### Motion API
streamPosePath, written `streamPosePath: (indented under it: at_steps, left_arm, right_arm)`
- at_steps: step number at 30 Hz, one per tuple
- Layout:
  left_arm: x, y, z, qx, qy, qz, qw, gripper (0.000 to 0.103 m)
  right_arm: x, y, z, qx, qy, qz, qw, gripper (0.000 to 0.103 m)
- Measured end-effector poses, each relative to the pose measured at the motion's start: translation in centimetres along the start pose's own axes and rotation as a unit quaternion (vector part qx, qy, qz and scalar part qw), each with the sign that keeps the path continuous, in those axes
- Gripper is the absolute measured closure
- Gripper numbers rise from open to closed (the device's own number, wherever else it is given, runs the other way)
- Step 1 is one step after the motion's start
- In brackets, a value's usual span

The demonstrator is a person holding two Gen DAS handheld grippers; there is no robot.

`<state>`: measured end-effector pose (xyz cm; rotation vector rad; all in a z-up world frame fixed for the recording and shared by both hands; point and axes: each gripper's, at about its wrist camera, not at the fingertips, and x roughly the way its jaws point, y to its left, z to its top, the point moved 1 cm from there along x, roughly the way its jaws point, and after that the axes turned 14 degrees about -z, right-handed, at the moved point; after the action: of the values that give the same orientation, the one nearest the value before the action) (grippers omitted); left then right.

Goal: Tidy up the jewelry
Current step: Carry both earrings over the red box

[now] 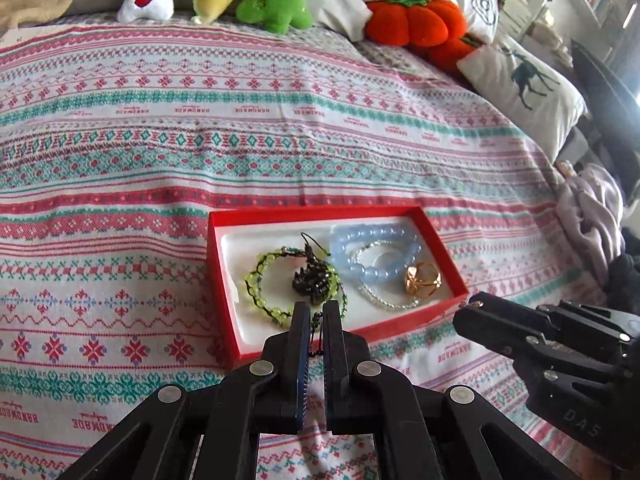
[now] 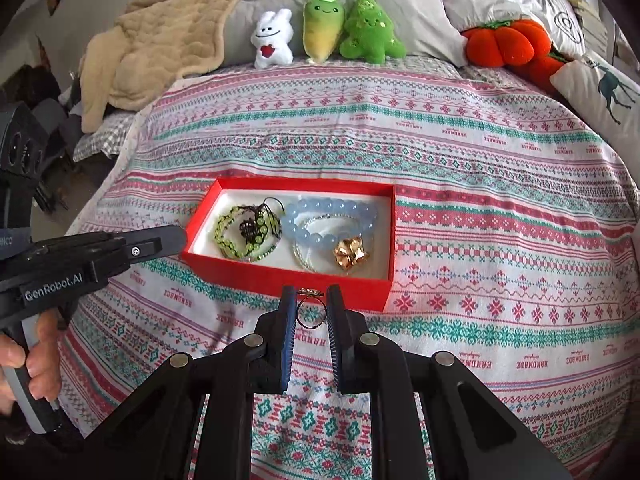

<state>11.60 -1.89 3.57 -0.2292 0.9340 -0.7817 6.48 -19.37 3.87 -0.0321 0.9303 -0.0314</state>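
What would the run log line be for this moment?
left gripper: shut on thin chain | right gripper: shut on ring | red box: bracelets inside | ring not yet in box

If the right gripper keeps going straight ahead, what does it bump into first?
Probably the near wall of the red box. The right gripper, holding a thin ring, points straight at it from just in front. If it is high enough to clear that wall, it would reach the gold ornament inside.

Box (image 2: 256, 276) — on the bedspread (image 2: 480, 208), near its front edge. In the box: beaded bracelet (image 2: 240, 236) at left, bead strands (image 2: 328, 220) at right, flower piece (image 2: 352, 254) at the right front corner. Plush toys (image 2: 324, 32) — along the far edge.
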Motion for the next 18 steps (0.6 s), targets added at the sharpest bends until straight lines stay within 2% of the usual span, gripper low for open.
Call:
streamPosePath:
  at_steps: [9, 18]
  left_arm:
    - [2.3, 0.8, 0.8, 0.024, 0.001, 0.036, 0.9991, 0.103]
    - [3.4, 1.1, 0.9, 0.027, 0.015, 0.047, 0.9984, 0.1]
  right_arm:
    - [1.8, 1.1, 2.8, 0.0, 0.014, -0.013, 1.0, 0.087]
    - [3.8, 1.6, 3.5, -0.002, 0.036, -0.034, 0.999, 0.087]
